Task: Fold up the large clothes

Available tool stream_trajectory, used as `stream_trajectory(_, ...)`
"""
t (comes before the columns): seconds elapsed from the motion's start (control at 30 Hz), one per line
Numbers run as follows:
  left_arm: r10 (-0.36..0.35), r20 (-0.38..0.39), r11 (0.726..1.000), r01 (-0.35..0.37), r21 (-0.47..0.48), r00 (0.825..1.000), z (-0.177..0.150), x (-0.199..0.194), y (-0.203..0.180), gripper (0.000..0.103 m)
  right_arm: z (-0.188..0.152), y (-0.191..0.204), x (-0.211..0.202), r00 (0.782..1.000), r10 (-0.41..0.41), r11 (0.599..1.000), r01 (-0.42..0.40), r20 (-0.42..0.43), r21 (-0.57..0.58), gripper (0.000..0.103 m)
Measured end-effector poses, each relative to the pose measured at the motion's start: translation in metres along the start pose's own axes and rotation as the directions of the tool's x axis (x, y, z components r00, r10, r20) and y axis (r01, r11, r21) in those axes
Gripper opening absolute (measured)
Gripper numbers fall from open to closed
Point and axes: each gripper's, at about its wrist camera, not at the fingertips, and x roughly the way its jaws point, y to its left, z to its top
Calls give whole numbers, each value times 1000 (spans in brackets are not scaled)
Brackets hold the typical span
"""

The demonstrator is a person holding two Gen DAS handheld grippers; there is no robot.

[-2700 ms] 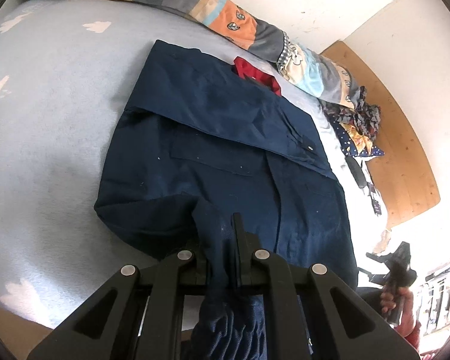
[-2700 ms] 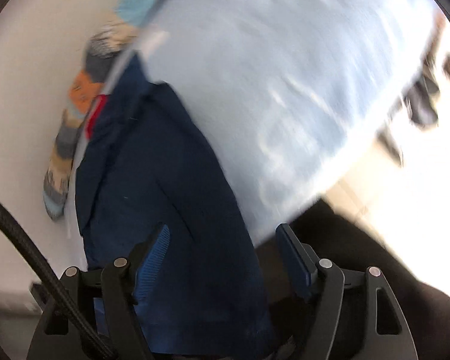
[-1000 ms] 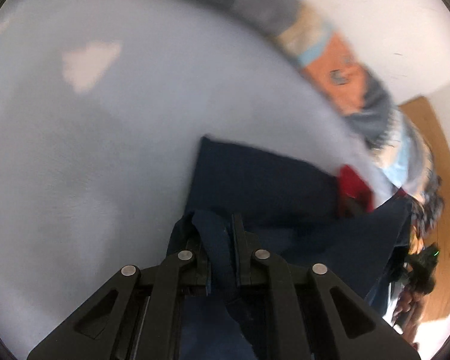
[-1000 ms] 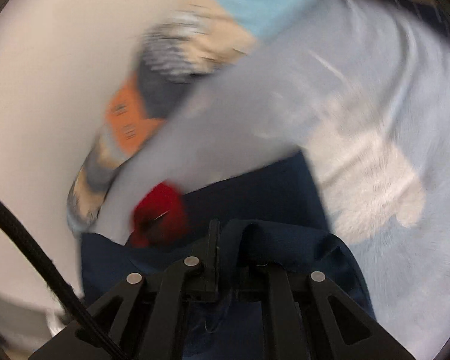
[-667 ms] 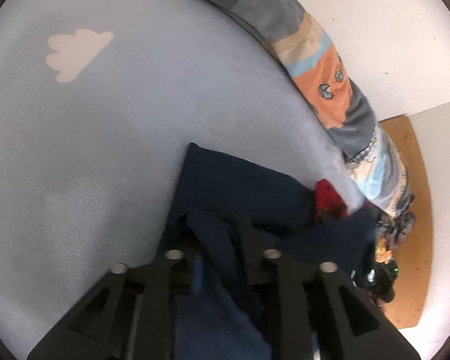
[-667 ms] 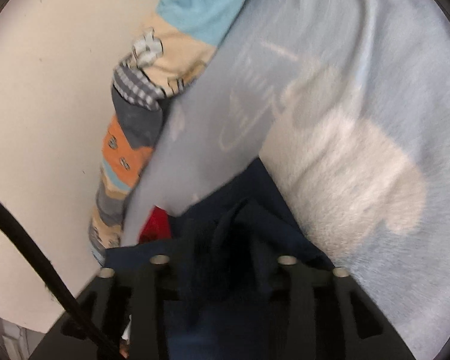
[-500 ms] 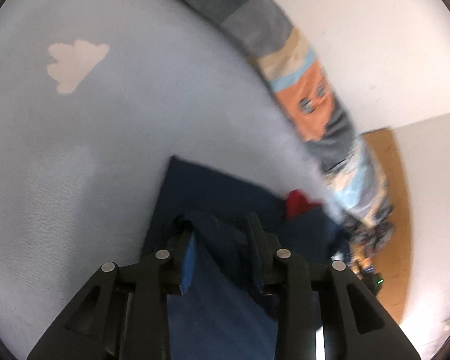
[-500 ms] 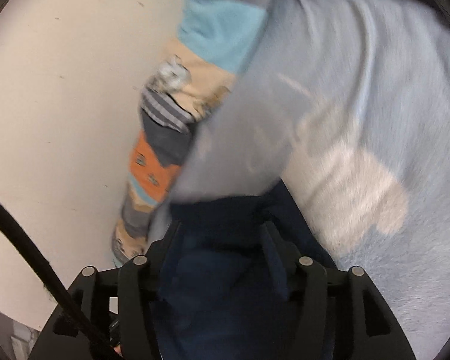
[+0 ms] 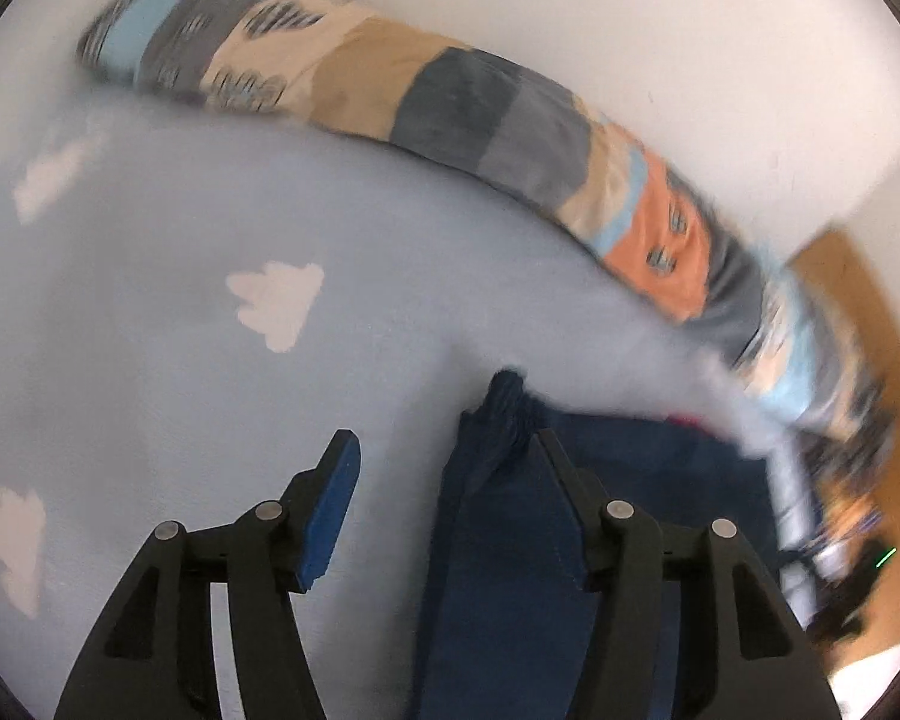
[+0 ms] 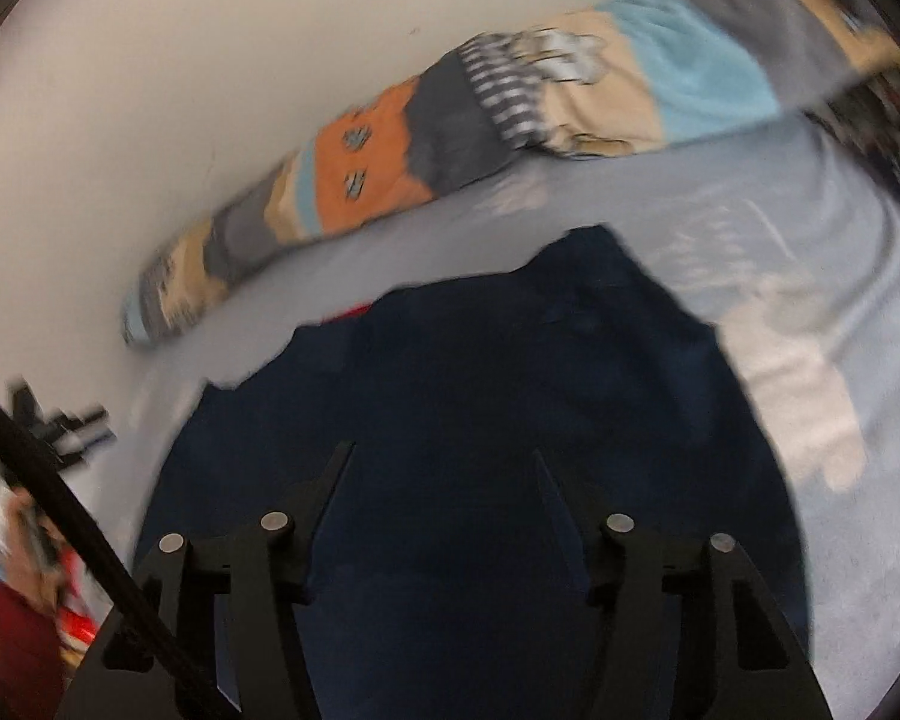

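A dark navy garment (image 10: 510, 396) lies folded over on the light blue bed sheet (image 9: 150, 360); a bit of red lining (image 10: 354, 312) peeks out at its far edge. In the left wrist view its left edge (image 9: 510, 540) lies under the right finger. My left gripper (image 9: 444, 450) is open and empty, above the garment's left edge. My right gripper (image 10: 444, 462) is open and empty, above the middle of the garment. Both views are motion-blurred.
A long patchwork bolster (image 9: 480, 120) in grey, beige, orange and light blue lies along the white wall; it also shows in the right wrist view (image 10: 450, 138). A wooden headboard (image 9: 858, 312) and a pile of patterned clothes (image 9: 858, 420) are at the right.
Both grippers carried the garment's hem over to its far end, then opened and let it go. Both have now pulled back a little and hold nothing.
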Motion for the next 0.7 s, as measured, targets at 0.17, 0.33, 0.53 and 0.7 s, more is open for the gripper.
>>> stream_trajectory(0.17,149,23,950,-149,273,989,-48,37,-81,76,-9,37,45,991,-118,982,108,-55,-153,61)
stream_trajectory(0.33,236,-87,935,-202,292,968,-86,101,-94,78,-23,29,88,971,-188,971,161,-148,-179,59)
stream_trajectory(0.53,186,55,926,-193,325,981,-95,52,-133,78,-19,52,45,990,-114,980,98,-82,-174,58)
stream_trajectory(0.7,195,-42,922,-169,348,980,-134,68,-144,84,-54,53,70,962,-177,973,139,-210,-183,64)
